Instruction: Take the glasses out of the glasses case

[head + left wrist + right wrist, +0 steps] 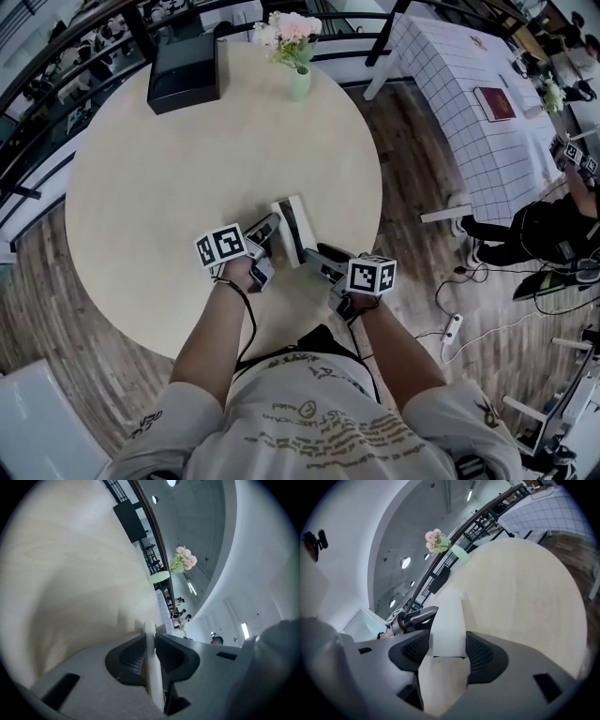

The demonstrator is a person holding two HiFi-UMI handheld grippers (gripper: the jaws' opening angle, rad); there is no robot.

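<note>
Head view: glasses case (292, 228) stands at six o'clock on the table (169, 169), between your left gripper (267, 232) and right gripper (319, 255). Left gripper view: narrow jaws pinch its thin white edge (152, 663). Right gripper view: wider jaws clamp its body (449, 625). No glasses show yet, so opening and lifting them out likely remain.

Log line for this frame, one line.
left gripper: shut on case thin edge | right gripper: shut on case body | case: at table near side | glasses: not seen
</note>
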